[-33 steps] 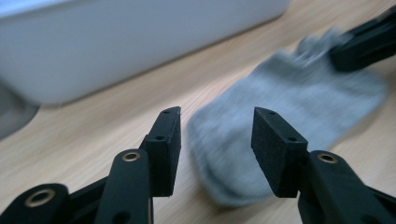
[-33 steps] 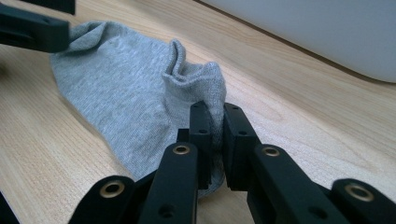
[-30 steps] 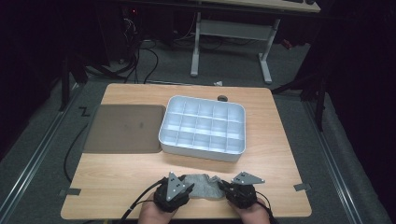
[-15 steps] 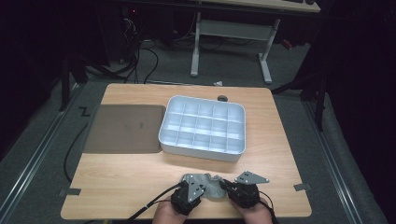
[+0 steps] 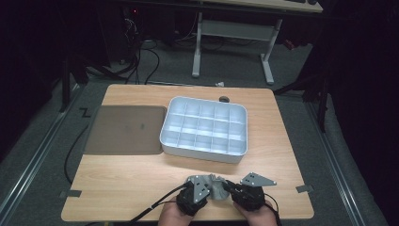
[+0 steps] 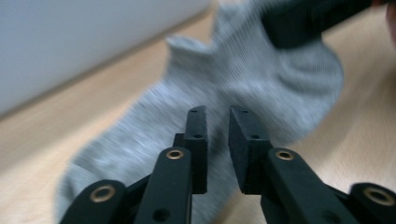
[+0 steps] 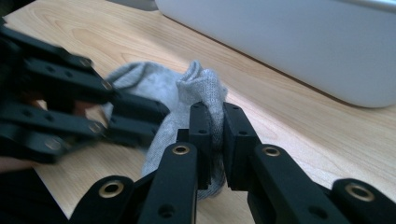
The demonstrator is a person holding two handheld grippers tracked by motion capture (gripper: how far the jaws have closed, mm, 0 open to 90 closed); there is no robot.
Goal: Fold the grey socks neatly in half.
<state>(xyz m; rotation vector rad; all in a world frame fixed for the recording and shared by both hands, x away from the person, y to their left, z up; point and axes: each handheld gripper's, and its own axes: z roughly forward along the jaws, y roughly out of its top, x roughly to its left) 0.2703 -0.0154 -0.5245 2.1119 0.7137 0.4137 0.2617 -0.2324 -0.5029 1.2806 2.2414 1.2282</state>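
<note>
The wooden table (image 5: 141, 183) carries all items. A dark flat mat (image 5: 126, 129) lies on its left half. Just beside the mat, to its right, stands a white compartment tray (image 5: 204, 128) divided into a grid of cells; its pale outer wall (image 7: 299, 42) appears in the right gripper view.

Near the table's front edge, between the two hands, lies a grey sock (image 5: 216, 187). In the left gripper view the sock (image 6: 187, 121) lies on the wood, partly blurred.

The right gripper (image 7: 215, 122) is clenched on a raised fold of the sock (image 7: 187, 93); the fabric sits pinched between its two jaws. In the high view this right gripper (image 5: 248, 194) is right of the sock.

The left gripper (image 6: 217, 128) has its jaws close together with a narrow gap between them; nothing is seen pinched there, and the sock lies beyond and beneath. In the high view the left gripper (image 5: 194, 197) is left of the sock, its cable (image 5: 155, 207) trailing toward the table's front edge.
</note>
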